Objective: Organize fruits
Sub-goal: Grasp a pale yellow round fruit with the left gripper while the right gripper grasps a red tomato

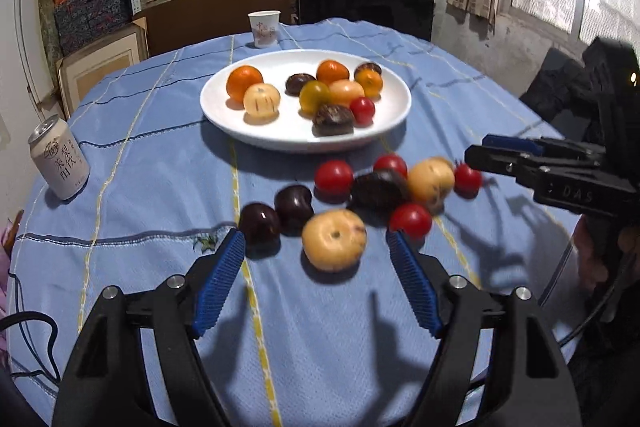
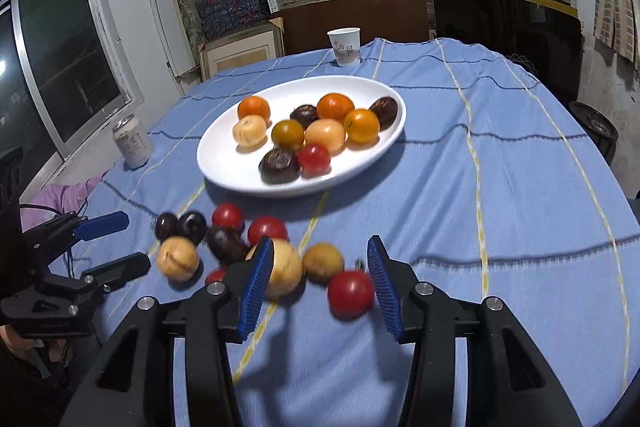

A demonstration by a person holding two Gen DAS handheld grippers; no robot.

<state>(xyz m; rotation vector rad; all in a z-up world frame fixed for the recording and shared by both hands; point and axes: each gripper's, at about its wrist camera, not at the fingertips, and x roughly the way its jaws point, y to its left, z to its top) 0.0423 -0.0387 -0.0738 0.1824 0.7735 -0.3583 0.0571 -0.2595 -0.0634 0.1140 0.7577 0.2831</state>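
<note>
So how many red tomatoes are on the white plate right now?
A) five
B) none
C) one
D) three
C: only one red tomato lies on the plate, at its near edge; the other red ones sit on the tablecloth.

The left gripper [image 1: 316,241] is a matte black plastic frame of two curved, hollowed arms, each tipped with a blue ribbed pad and studded with round silver screw heads at its pivots. The right gripper [image 2: 320,251] has the same build, with blue ridged fingers [image 2: 256,287] and silver screws; seen from the side, its black body bears faint raised lettering. A thin black cable [image 1: 34,321] trails from the left unit and another loops beneath the right one.
</note>
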